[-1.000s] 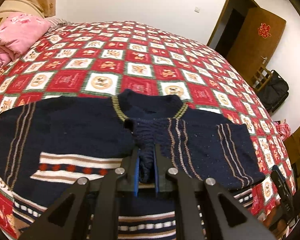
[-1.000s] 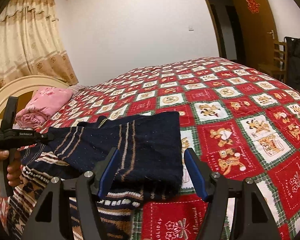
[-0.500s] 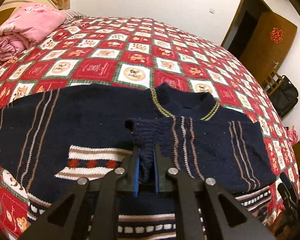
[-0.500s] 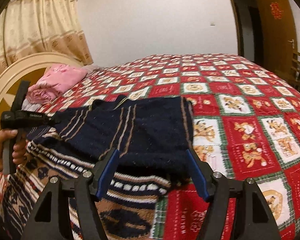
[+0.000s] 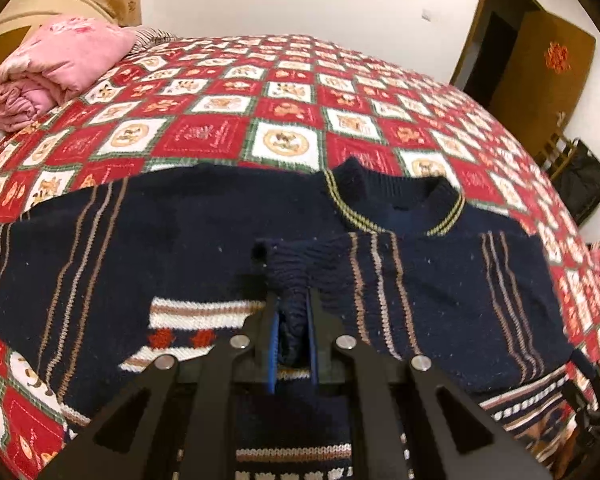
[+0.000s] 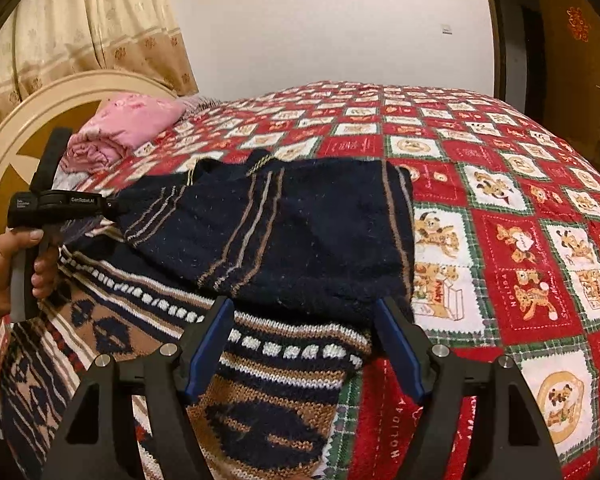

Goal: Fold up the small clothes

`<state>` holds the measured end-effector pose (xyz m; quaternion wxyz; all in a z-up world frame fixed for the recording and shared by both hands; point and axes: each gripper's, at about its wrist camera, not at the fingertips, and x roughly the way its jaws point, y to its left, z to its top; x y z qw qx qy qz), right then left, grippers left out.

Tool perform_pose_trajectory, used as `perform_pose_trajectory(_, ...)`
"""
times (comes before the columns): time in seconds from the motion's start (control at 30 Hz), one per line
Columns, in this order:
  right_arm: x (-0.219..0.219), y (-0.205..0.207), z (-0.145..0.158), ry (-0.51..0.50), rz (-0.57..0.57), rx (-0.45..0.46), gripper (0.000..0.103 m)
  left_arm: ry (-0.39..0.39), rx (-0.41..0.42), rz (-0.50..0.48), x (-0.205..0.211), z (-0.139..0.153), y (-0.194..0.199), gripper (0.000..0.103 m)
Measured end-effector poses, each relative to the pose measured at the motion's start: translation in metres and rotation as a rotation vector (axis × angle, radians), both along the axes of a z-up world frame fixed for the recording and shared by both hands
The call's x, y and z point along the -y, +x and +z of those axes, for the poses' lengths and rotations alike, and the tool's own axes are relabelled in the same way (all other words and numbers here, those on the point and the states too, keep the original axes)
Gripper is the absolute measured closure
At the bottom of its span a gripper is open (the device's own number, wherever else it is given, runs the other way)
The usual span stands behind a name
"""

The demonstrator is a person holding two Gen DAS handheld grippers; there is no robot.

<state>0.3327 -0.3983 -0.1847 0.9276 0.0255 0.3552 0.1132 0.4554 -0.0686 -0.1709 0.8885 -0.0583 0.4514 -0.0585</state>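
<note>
A navy knitted sweater (image 5: 160, 248) with tan stripes and a patterned lower band lies flat on the bed, collar (image 5: 396, 208) pointing away. One sleeve (image 5: 440, 288) is folded across the chest. My left gripper (image 5: 292, 300) is shut on that sleeve's ribbed cuff (image 5: 284, 268), low over the chest. In the right wrist view a hand (image 6: 8, 260) holds the left gripper (image 6: 118, 208) at the left. My right gripper (image 6: 304, 308) stands open just above the near edge of the folded sleeve (image 6: 300, 232) and the patterned band (image 6: 260, 360), with no cloth pressed between its fingers.
A red, white and green checked bedspread (image 5: 284, 120) covers the bed. A folded pink quilt (image 5: 52, 72) lies by the cream headboard (image 6: 40, 120), under a curtain (image 6: 80, 28). A brown door (image 5: 540, 80), a chair and a black bag (image 5: 580, 184) stand beyond the bed's right side.
My left gripper has carried the cuff lower and further over the chest, so the sleeve lies flatter. My right gripper has sunk toward the sweater, rolled a little, and its jaws stand slightly wider.
</note>
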Motion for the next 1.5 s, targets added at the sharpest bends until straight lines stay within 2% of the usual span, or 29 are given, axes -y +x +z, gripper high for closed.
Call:
perform_pose_trajectory(0.13,-0.001,0.002,-0.003,-0.008,0.004,-0.019,0.029,0.029,-0.032,0.022,-0.001,-0.015,0.002,0.083)
perform_pose_trajectory(0.2,-0.003,0.003,-0.005,-0.006,0.010,-0.035,0.028,0.038,-0.031,0.016,-0.004,-0.018,0.001,0.082)
perform_pose_trajectory(0.4,-0.009,-0.001,-0.006,-0.018,0.038,-0.030,0.025,0.075,0.020,-0.004,-0.012,-0.002,-0.006,0.082)
perform_pose_trajectory(0.63,-0.013,-0.004,-0.003,-0.031,0.050,-0.007,0.025,0.110,0.034,0.049,-0.048,0.007,-0.011,0.081)
perform_pose_trajectory(0.83,-0.022,-0.008,-0.002,-0.080,0.059,0.014,0.025,0.127,0.014,0.124,-0.104,0.000,-0.030,0.081)
perform_pose_trajectory(1.0,-0.029,-0.011,-0.002,-0.128,0.054,0.037,0.025,0.110,0.000,0.199,-0.155,-0.003,-0.043,0.080)
perform_pose_trajectory(1.1,-0.028,-0.009,-0.003,-0.151,0.018,0.024,0.025,0.115,0.002,0.240,-0.184,-0.002,-0.052,0.068)
perform_pose_trajectory(1.17,-0.027,-0.008,-0.002,-0.172,-0.018,0.023,0.025,0.114,0.013,0.270,-0.204,0.001,-0.058,0.054)
perform_pose_trajectory(1.27,-0.029,-0.014,0.009,-0.214,-0.088,0.057,0.025,0.119,0.024,0.324,-0.241,0.004,-0.066,0.051)
perform_pose_trajectory(1.4,-0.044,-0.023,0.031,-0.170,-0.107,0.066,0.025,0.110,0.024,0.407,-0.294,0.006,-0.069,0.051)
perform_pose_trajectory(1.5,-0.073,-0.027,0.043,-0.163,-0.059,0.060,0.025,0.031,0.020,0.512,-0.345,0.005,-0.070,0.048)
